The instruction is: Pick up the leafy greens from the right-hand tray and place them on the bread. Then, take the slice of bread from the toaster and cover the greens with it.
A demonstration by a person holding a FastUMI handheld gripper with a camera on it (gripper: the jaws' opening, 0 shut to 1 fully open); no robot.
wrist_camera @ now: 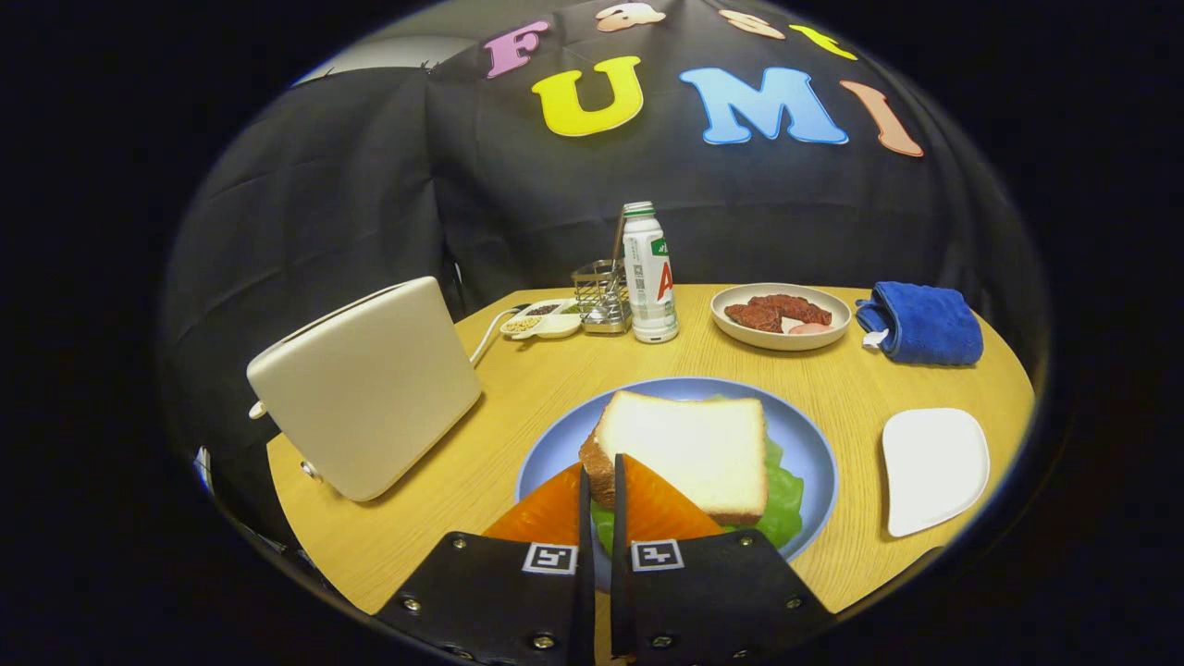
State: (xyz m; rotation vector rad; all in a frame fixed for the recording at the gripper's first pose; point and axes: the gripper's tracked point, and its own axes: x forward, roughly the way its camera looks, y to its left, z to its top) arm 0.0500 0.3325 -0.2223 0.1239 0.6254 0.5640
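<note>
The jaws of the gripper [599, 476] stand nearly closed on nothing, tips at the near corner of the top bread slice [684, 449], which already covers the leafy greens [784, 495] on the blue plate [814, 444] just ahead.

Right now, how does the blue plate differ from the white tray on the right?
The blue plate is round and holds bread over greens, just ahead of the nearly closed tongs. The white tray is squarish, smaller and bare. Both rest flat on the wooden table.
</note>
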